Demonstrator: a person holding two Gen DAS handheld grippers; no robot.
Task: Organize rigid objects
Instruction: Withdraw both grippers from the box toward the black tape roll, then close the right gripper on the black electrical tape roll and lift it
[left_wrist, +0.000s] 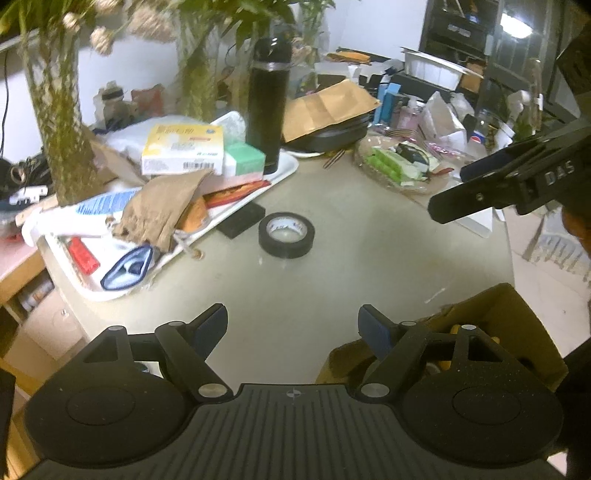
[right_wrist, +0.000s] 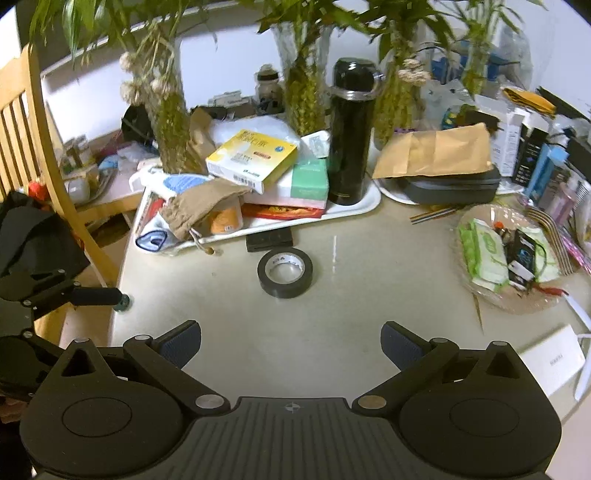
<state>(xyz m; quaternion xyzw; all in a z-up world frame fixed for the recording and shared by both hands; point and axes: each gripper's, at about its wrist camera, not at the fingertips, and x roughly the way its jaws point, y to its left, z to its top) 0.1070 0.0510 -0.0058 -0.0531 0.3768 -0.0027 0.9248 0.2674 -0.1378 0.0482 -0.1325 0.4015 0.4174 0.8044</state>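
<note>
Both grippers empty, jaws apart: left gripper and right gripper hang over bare table. Tape roll lies flat mid-table, ahead of both, untouched, just beside a small black block at the tray edge.

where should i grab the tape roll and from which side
Grip the tape roll across its outer wall, coming down from above. It lies flat on the table, hole up, clear all round except a black block just behind. The right gripper is open and lined up with it.
</note>
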